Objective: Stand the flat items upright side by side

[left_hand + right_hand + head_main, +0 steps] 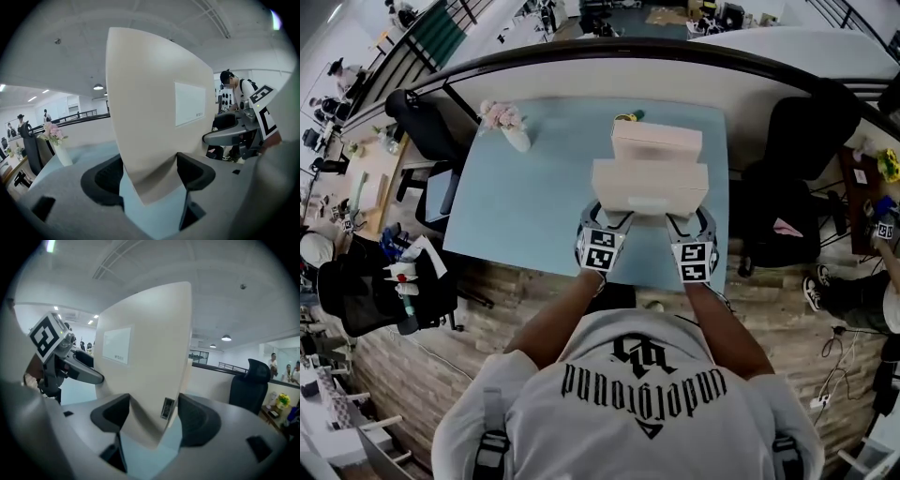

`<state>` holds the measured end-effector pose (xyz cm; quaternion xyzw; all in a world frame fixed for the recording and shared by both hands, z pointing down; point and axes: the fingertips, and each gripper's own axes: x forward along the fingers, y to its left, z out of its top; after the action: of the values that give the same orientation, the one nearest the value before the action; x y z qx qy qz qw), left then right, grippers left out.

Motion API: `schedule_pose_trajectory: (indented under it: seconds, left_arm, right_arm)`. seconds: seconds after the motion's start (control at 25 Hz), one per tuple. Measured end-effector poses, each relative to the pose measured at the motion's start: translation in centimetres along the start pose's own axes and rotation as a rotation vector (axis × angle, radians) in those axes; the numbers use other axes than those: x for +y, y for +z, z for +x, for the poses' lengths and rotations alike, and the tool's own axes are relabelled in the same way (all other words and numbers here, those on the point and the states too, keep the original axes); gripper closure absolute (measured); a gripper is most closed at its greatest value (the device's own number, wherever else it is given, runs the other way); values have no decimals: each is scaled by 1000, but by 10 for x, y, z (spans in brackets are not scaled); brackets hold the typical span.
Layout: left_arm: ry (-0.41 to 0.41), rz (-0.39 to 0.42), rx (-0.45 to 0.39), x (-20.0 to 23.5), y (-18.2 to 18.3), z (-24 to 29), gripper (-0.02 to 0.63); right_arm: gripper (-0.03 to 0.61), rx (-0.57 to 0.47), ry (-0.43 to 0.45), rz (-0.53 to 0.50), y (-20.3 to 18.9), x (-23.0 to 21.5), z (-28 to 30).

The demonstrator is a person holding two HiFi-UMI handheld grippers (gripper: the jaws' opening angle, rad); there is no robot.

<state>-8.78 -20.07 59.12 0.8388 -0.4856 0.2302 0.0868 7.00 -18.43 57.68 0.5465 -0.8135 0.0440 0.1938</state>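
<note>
A flat beige box point(649, 187) is up off the light blue table point(534, 202), and both grippers hold it by its near edge. My left gripper point(614, 217) is shut on the box's left end, where the box point(154, 108) rises steeply between the pads point(187, 168). My right gripper point(680, 220) is shut on the right end; there the box point(150, 357) fills the gap between the jaws, with a small label near one pad. A second beige box point(656, 141) stands on the table just behind the held one.
A white vase of pink flowers point(511, 127) stands at the table's far left corner. A small yellow-green object point(628, 116) lies behind the boxes. Black office chairs point(422, 122) point(797, 131) flank the table. A person point(234, 89) stands off to the right.
</note>
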Motion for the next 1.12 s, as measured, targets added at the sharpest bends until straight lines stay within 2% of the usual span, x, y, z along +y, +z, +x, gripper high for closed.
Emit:
schedule_pose_trajectory:
  seconds: [0.24,0.52,0.72,1.12]
  left_arm:
    - [-27,38,-14,8,-2,48,247]
    - [-73,25,63,23,-24,104,249]
    - [-97,16,96,28,-42,123,252]
    - [-91,26,93,33,-54,140,262]
  right_arm:
    - [256,21,-74,7,-16,-21,29]
    - [256,93,-108,29,-41,-36,81]
    - [256,142,-118,17,-58,-38,98]
    - [257,165,-127,-15,-72,-41,115]
